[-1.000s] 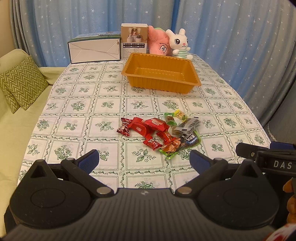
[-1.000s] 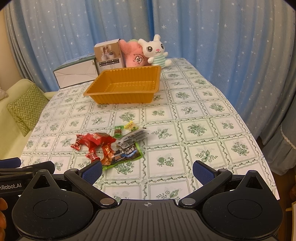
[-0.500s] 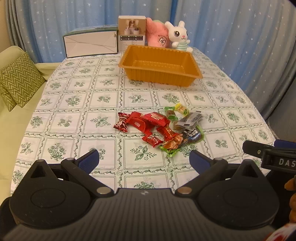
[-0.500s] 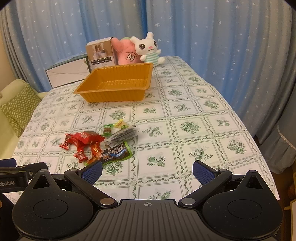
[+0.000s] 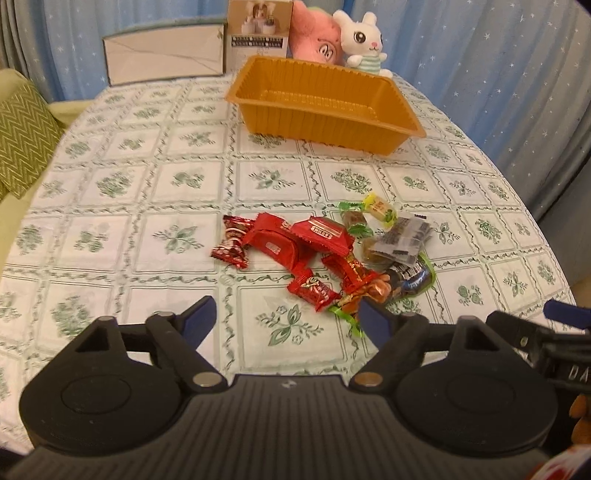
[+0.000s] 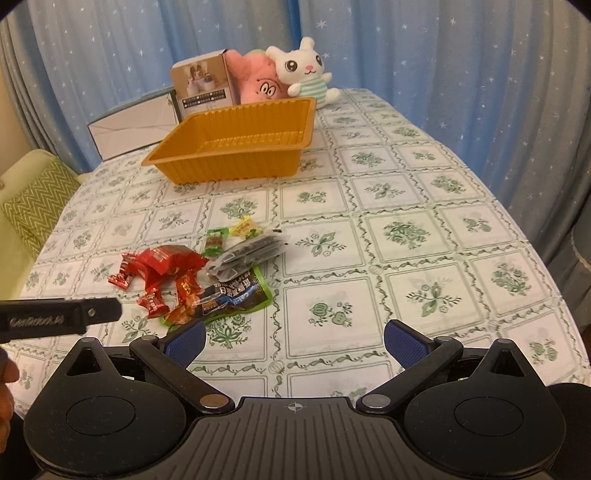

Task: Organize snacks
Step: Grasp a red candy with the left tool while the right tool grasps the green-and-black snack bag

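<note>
A heap of wrapped snacks (image 5: 321, 254) lies on the tablecloth: red packets (image 5: 291, 240) on the left, a grey sachet (image 5: 402, 236) and a green-edged dark packet (image 5: 410, 277) on the right. An empty orange tray (image 5: 321, 107) stands beyond it. My left gripper (image 5: 286, 321) hovers just short of the heap, its jaws closing with nothing between them. In the right wrist view the same heap (image 6: 207, 269) lies to the left of my right gripper (image 6: 293, 341), which stands open and empty over bare cloth. The orange tray (image 6: 236, 147) is farther back.
Behind the tray stand a white box (image 5: 166, 55), a printed carton (image 5: 258, 29), a pink plush (image 5: 314, 40) and a white bunny plush (image 5: 362, 40). Blue starred curtains ring the table. A green cushion (image 5: 22, 136) lies on a sofa at the left.
Both grippers have sunk and moved in toward the snack heap, which now looks larger. The left gripper's fingers have come closer together. The snacks have not moved.
</note>
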A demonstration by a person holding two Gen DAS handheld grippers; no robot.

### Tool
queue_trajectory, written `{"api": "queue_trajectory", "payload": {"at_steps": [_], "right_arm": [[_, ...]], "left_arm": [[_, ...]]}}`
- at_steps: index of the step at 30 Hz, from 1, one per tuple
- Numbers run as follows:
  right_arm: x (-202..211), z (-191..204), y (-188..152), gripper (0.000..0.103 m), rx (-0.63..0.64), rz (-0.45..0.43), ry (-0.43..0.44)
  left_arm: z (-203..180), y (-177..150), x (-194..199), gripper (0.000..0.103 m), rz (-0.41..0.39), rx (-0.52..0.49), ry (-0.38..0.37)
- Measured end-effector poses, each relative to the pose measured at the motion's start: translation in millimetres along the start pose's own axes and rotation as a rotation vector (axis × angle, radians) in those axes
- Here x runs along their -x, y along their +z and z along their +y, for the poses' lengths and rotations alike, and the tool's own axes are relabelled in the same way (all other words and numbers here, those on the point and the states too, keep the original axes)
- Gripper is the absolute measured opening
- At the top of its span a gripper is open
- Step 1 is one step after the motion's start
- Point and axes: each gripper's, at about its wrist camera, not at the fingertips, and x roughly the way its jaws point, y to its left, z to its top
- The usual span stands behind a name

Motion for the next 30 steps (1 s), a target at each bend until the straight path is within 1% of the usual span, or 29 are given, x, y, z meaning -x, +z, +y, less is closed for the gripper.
{"api": "queue_trajectory", "payload": {"at_steps": [1, 2, 3, 4, 7, 11, 13, 16, 20, 22, 24, 28, 30], "right_arm": [[-3.5, 0.4, 0.3, 0.102, -0.001, 0.003, -0.001], [-7.3, 0.4, 0.4, 0.102, -0.002, 0.006, -0.004], [-11.0, 0.4, 0.7, 0.102, -0.004, 0.009, -0.007], [-14.6, 0.5, 0.8, 0.102, -0.007, 0.013, -0.009], [-23.9, -0.1, 1.9, 0.102, -0.011, 0.024, -0.015], [-32.9, -2.0, 4.1, 0.102, -0.016, 0.034, -0.024], [-36.6, -2.4, 5.3, 0.102, -0.017, 0.037, -0.027], [-41.0, -2.4, 6.4, 0.102, -0.023, 0.039, -0.026], [-47.8, 1.8, 8.3, 0.102, -0.019, 0.044, -0.016], [-51.3, 5.4, 8.6, 0.102, -0.016, 0.046, -0.008], [-54.2, 9.0, 9.1, 0.102, -0.017, 0.046, 0.004], [-59.6, 17.7, 10.6, 0.102, -0.014, 0.046, 0.028], [-62.8, 22.3, 11.3, 0.102, -0.016, 0.047, 0.04]], "left_arm": [[0.1, 1.3, -5.7, 0.069, 0.008, 0.005, -0.007], [-0.6, 2.1, -11.3, 0.067, 0.014, 0.009, -0.015], [-1.1, 2.6, -16.5, 0.062, 0.022, 0.013, -0.025], [-2.2, 2.8, -21.5, 0.054, 0.03, 0.019, -0.035], [-2.9, 3.7, -35.2, 0.041, 0.049, 0.053, -0.066], [-1.8, 5.4, -48.4, 0.037, 0.054, 0.089, -0.087], [-1.9, 6.2, -53.6, 0.033, 0.059, 0.096, -0.093], [-2.3, 6.7, -59.9, 0.03, 0.064, 0.095, -0.092], [-4.8, 8.3, -62.5, 0.023, 0.06, 0.048, -0.074], [-3.9, 9.8, -63.6, 0.017, 0.065, 0.032, -0.07], [-0.7, 11.1, -62.7, 0.016, 0.068, 0.027, -0.076], [5.4, 11.0, -56.5, 0.013, 0.06, -0.008, -0.056], [9.8, 10.8, -52.1, 0.013, 0.057, -0.008, -0.055]]}}
